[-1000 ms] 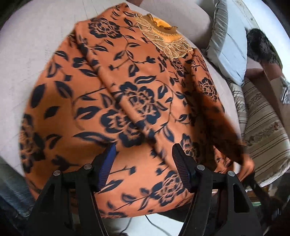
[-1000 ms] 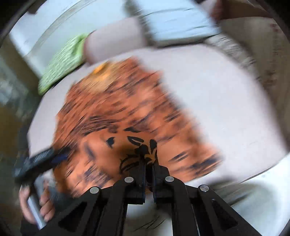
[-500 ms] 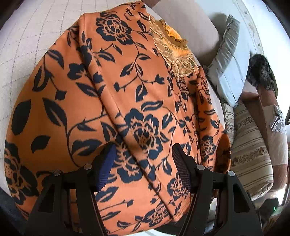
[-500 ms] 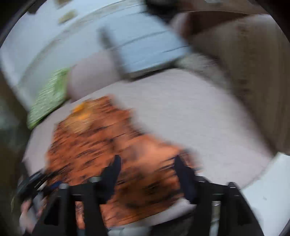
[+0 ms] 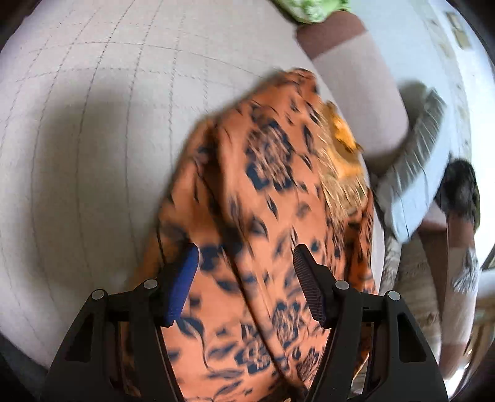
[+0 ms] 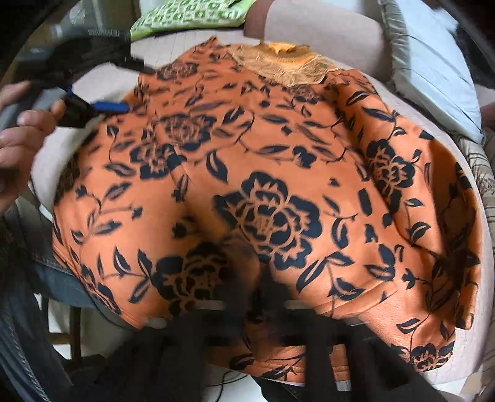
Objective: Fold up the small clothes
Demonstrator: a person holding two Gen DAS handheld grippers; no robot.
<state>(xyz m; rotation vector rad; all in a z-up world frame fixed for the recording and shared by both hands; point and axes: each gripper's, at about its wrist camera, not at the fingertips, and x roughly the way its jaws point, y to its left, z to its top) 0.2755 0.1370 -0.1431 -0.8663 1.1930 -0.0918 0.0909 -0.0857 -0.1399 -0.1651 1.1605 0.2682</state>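
- Swinging left tool [image 5: 244, 284] toward the garment's 9 o'clock edge; fingers apart, empty.
- Right tool let go a moment ago; now blurred, can't tell its state.
- Orange floral top [image 6: 263, 185] lies flat on the cushion [image 5: 92, 139], sides folded in; hem fold next, I'd guess.

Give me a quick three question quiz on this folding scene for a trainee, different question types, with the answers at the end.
1. True or false: the left gripper has its jaws spread apart over the orange floral garment.
2. Multiple choice: what lies past the garment's lace collar in the right wrist view? A) a green patterned cloth B) a red bucket C) a laptop
3. Fill in: the garment lies on a quilted ____ surface.

Key: 1 true; 2 A; 3 grey.
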